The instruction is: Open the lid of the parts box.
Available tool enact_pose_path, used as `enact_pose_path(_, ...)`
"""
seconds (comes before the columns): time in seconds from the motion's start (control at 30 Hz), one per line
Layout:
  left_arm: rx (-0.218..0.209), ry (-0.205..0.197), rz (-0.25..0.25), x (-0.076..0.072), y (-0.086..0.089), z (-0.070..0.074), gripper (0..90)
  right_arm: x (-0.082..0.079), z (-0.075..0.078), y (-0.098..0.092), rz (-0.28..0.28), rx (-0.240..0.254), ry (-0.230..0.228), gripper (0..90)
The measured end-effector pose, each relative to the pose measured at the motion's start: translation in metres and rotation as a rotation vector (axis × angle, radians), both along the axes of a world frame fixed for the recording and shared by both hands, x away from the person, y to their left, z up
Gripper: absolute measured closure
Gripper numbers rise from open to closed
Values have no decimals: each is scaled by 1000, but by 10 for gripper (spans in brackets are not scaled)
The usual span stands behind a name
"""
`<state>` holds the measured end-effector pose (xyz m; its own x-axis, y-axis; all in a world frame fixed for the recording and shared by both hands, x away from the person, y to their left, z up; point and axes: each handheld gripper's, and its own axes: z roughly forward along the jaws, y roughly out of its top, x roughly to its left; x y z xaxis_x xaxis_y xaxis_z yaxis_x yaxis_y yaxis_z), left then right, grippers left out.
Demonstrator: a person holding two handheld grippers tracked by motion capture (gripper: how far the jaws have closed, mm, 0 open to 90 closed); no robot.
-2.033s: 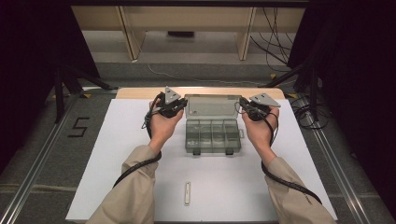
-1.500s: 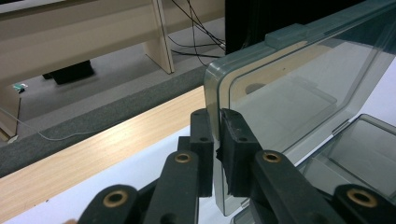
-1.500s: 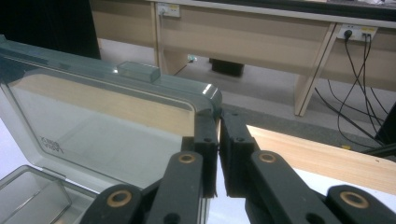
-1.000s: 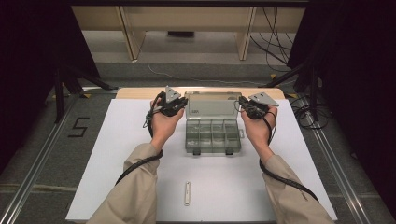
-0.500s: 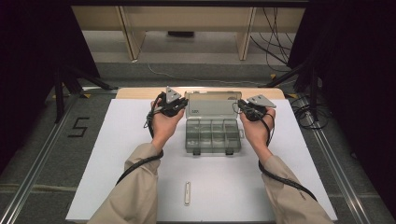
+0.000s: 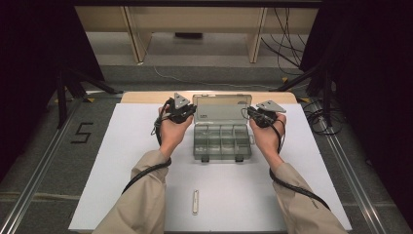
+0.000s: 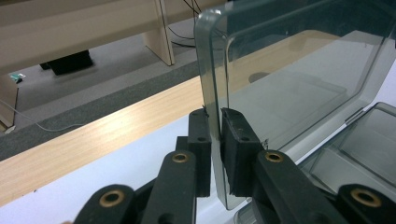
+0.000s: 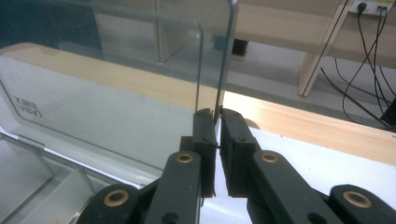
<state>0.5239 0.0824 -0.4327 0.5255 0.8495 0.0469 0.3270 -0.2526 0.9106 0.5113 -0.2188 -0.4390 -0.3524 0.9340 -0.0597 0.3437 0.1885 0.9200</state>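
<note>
- Two grippers are pinching the clear lid [image 6: 221, 108] of a compartment box [image 6: 222, 141], one on each side edge, so the lid is standing raised and leaning back from the tray instead of dropping shut.
- Left gripper [image 7: 215, 140] is clamping the lid's left rim between its black jaws, nearly closed on the thin plastic; in the high view the left gripper [image 6: 181, 111] is sitting at the lid's left corner.
- Right gripper [image 8: 217, 140] is doing the same on the lid's right rim, jaws narrow and pressing on the edge; from above, the right gripper [image 6: 260, 114] is showing at the lid's right corner.
- Holding both sides is probably keeping the lid square on its hinge, so it is not twisting as it is swung.
- Box is resting on the white table [image 6: 122, 161] towards the far middle, its tray divided into see-through compartments that appear to be holding nothing, two latches pointing at the person.
- One small pale bar-shaped piece [image 6: 195, 202] is lying near the table's front edge, well apart from the box and out of the hands' way.
- Nothing is crowding the lid's swing; the wooden ledge [image 6: 146, 97] behind the table is lying just past the hinge.
</note>
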Motion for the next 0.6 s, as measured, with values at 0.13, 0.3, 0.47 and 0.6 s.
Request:
enact_pose_path(0.13, 11, 9, 4, 2, -2, -5, 809, 1, -1, -1, 10, -11, 13, 838)
enact_pose_path(0.3, 23, 24, 11, 3, -3, -11, 796, 3, -5, -5, 14, -17, 43, 789)
enact_pose_path(0.47, 35, 41, 18, 6, -5, -17, 773, 5, -8, -5, 17, -18, 44, 742)
enact_pose_path(0.6, 47, 58, 21, 8, -5, -21, 751, 5, -8, -6, 11, -21, 54, 718)
